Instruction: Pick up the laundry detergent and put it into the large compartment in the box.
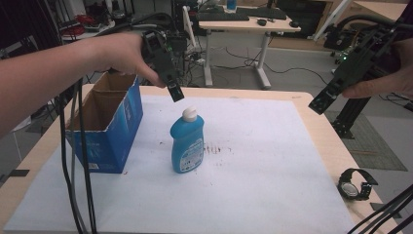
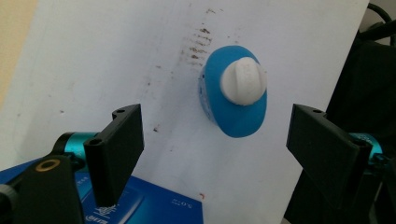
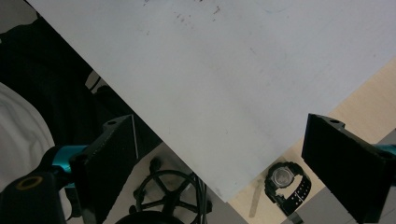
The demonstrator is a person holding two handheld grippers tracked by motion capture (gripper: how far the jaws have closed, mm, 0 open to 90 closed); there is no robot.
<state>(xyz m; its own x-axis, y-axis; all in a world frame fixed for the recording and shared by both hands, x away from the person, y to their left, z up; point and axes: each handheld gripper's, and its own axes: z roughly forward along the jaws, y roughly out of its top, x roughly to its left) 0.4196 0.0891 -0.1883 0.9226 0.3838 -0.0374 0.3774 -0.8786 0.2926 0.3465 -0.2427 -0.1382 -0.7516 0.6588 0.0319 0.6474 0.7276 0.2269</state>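
Observation:
A blue bottle (image 1: pixel 187 145) with a white cap (image 1: pixel 189 114) stands upright near the middle of the white sheet (image 1: pixel 253 161). My left gripper (image 1: pixel 176 92) hangs in the air just above and behind the cap, jaws open and empty. The left gripper view looks down on the bottle (image 2: pixel 236 100) and its cap (image 2: pixel 243 81), which sit between and beyond the open jaws of my left gripper (image 2: pixel 217 154). Off the table's right edge my right gripper (image 1: pixel 319 103) is held high. In the right gripper view my right gripper (image 3: pixel 233 161) stands open with nothing between its jaws.
An open blue cardboard box (image 1: pixel 108 127) stands at the table's left, close to the bottle; its corner (image 2: pixel 135 205) lies under the left jaw. A black wristwatch (image 1: pixel 354 185) lies on the bare wood at the near right corner, the watch (image 3: pixel 286 183) beside the sheet's edge.

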